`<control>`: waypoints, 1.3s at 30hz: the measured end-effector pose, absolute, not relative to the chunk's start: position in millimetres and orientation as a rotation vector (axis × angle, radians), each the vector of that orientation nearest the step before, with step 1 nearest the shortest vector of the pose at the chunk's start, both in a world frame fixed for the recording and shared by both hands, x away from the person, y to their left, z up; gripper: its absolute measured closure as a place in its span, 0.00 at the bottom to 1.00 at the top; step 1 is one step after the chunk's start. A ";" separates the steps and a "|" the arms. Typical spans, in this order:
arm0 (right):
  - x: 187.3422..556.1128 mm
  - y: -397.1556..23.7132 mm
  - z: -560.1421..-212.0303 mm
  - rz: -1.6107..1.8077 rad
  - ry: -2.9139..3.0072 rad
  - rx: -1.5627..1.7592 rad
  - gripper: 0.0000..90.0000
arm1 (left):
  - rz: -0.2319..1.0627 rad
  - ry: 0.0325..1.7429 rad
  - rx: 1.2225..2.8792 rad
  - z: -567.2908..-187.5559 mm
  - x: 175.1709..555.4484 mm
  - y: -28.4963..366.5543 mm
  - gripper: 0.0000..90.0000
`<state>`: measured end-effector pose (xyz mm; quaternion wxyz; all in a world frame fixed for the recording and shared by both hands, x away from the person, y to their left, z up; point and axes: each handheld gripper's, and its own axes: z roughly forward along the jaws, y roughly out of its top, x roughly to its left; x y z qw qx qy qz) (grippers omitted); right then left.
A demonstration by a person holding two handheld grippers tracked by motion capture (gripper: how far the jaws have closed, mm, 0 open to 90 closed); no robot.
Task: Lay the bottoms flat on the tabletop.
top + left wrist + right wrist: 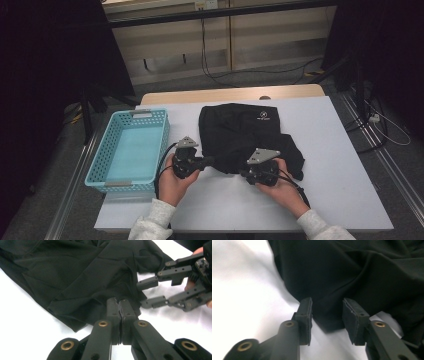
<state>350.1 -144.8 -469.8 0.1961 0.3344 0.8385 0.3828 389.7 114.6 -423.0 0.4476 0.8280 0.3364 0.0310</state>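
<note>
High view puts the black garment in the middle of the white table top, with the blue basket just beside it on your left and holding nothing that can be seen. You have both tools at the garment's near edge, one toward each near corner, which reads as a set-up for lifting or folding that hem evenly rather than dragging it from one side.

Your left gripper has its jaws pressed together on the cloth's near edge, a thin pinch of fabric caught between the pads, so that corner is anchored. Your right gripper stands part-way apart with a fold of the garment lying between its pads; they do not appear to press on it yet, though the dark cloth makes the contact hard to read.

The garment lies roughly flat but rumpled, its long axis running away from you across the table. The small white logo sits at the far end, and a looser flap trails off toward your right.
</note>
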 end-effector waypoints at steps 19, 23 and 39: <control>323.9 -189.2 -407.2 1.413 2.176 1.021 1.00 | 0.135 0.760 2.002 -392.1 384.2 121.6 0.98; 330.0 -188.4 -413.4 1.375 2.183 1.062 1.00 | 0.110 0.771 2.041 -404.9 387.8 118.7 0.97; 357.7 -180.4 -456.1 1.221 2.275 1.114 1.00 | 0.135 0.801 2.059 -417.5 382.4 117.4 0.60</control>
